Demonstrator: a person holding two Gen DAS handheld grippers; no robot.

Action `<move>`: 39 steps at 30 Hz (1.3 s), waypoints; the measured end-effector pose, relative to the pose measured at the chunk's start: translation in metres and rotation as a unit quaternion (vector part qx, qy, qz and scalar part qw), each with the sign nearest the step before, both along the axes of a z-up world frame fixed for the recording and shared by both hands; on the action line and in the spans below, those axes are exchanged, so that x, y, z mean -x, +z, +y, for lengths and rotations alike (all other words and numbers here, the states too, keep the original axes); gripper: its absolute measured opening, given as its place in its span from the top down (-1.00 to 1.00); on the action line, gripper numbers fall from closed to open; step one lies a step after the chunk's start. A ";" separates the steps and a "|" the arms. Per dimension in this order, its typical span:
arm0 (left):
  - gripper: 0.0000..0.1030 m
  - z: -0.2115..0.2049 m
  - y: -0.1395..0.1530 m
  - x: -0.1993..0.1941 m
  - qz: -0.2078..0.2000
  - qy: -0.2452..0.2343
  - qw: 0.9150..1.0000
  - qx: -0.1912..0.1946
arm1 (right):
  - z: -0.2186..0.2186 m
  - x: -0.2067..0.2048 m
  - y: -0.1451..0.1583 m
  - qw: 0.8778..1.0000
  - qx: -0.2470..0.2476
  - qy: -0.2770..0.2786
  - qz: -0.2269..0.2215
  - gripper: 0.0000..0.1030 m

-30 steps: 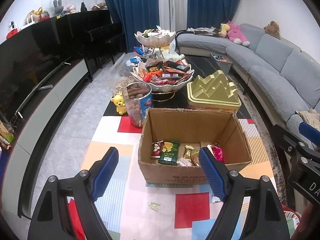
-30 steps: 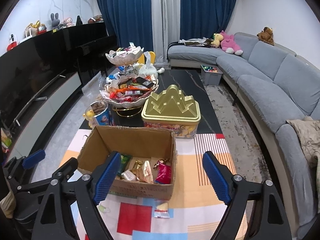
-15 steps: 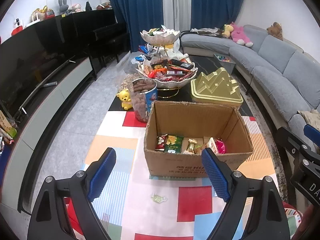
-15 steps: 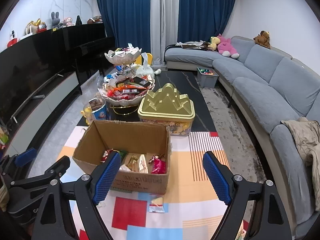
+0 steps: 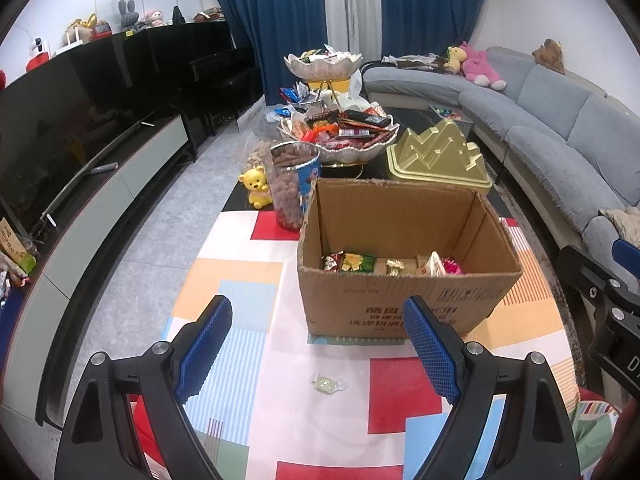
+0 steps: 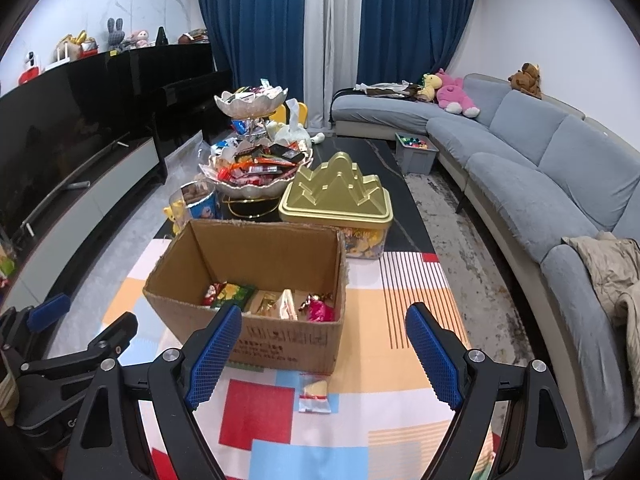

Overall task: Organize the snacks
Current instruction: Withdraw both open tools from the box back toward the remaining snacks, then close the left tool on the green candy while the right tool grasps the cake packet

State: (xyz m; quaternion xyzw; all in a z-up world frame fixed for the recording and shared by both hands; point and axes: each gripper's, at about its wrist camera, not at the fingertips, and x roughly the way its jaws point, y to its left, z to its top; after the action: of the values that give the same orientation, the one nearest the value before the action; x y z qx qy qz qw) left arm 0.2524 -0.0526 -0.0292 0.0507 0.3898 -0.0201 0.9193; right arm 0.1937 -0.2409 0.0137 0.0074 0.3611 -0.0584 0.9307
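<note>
Cardboard box (image 5: 404, 296) is faced by both downward-tilted grippers, left gripper (image 5: 316, 350) and right gripper (image 6: 322, 354), jaws held apart, nothing clamped.

1. Open brown cardboard box (image 5: 404, 280) upright on the patchwork cloth, several wrapped snacks (image 6: 272, 300) lying on its floor
2. Pale green wrapped candy (image 5: 328, 383) loose before the box
3. Clear packet (image 6: 315, 394) flat, just beside the box front
</note>
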 end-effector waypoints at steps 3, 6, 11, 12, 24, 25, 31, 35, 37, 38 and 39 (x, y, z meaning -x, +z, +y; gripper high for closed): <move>-0.70 0.003 -0.009 0.003 0.000 -0.001 1.000 -0.002 | 0.002 0.004 -0.009 1.000 0.002 -0.001 0.001 -0.65; -0.70 0.004 -0.021 0.007 0.003 -0.004 1.000 -0.007 | 0.004 0.006 -0.017 1.000 0.007 -0.002 0.001 -0.65; -0.70 0.005 -0.039 0.014 0.004 -0.010 1.000 -0.014 | 0.005 0.011 -0.036 1.000 0.014 -0.005 0.002 -0.65; -0.70 0.006 -0.042 0.016 0.004 -0.012 1.000 -0.015 | 0.005 0.012 -0.041 1.000 0.013 -0.005 0.003 -0.65; -0.70 0.017 -0.078 0.025 0.002 -0.021 1.000 -0.022 | 0.018 0.016 -0.082 1.000 0.021 0.008 0.009 -0.65; -0.70 0.018 -0.082 0.025 0.002 -0.023 1.000 -0.021 | 0.018 0.016 -0.086 1.000 0.021 0.008 0.011 -0.65; -0.70 0.019 -0.101 0.027 0.001 -0.034 0.999 -0.022 | 0.020 0.015 -0.106 1.000 0.020 0.011 0.021 -0.65; -0.70 0.019 -0.114 0.024 0.006 -0.038 0.999 -0.019 | 0.021 0.011 -0.121 0.999 0.016 0.011 0.030 -0.65; -0.70 0.018 -0.121 0.023 0.008 -0.039 0.999 -0.019 | 0.020 0.011 -0.127 0.999 0.013 0.011 0.032 -0.65; -0.70 0.018 -0.124 0.024 0.009 -0.040 0.999 -0.020 | 0.020 0.011 -0.131 0.999 0.012 0.013 0.032 -0.65; -0.69 0.018 -0.128 0.023 0.010 -0.042 0.999 -0.022 | 0.021 0.010 -0.134 0.999 0.012 0.013 0.032 -0.65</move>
State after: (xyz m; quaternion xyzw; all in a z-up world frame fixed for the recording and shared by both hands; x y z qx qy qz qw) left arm 0.2294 -0.0347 -0.1571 0.0875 0.3969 -0.0508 0.9123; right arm 0.1834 -0.2201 -0.1201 -0.0105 0.3903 -0.0504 0.9193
